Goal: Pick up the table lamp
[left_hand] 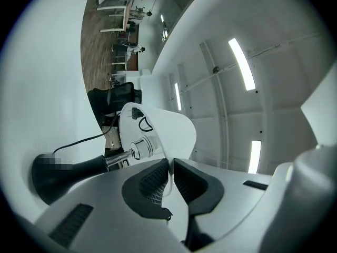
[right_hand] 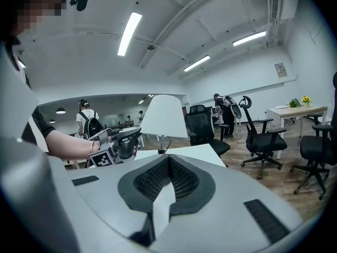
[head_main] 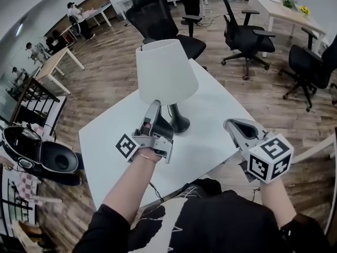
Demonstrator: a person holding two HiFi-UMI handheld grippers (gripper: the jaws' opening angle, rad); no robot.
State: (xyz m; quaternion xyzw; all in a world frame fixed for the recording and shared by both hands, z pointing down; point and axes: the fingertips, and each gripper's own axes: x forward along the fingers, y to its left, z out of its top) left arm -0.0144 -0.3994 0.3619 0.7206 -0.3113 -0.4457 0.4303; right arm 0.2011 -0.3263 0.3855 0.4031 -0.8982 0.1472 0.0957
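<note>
Pinching only the thin lower rim of the shade (head_main: 166, 70) with our left gripper (head_main: 154, 105), we risk creasing it or tipping the lamp (head_main: 178, 123), which stands mid-way across the table (head_main: 113, 141). Our right gripper (head_main: 233, 125) hangs closed and empty, giving no support.

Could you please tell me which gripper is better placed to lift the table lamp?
Left. The left gripper is closed on the lampshade at its lower rim; the right gripper is shut, empty, and well clear of it.

shade (head_main: 164, 70) hides lamp stem (head_main: 174, 111) top — far-right chair (head_main: 310, 62) cut off
</note>
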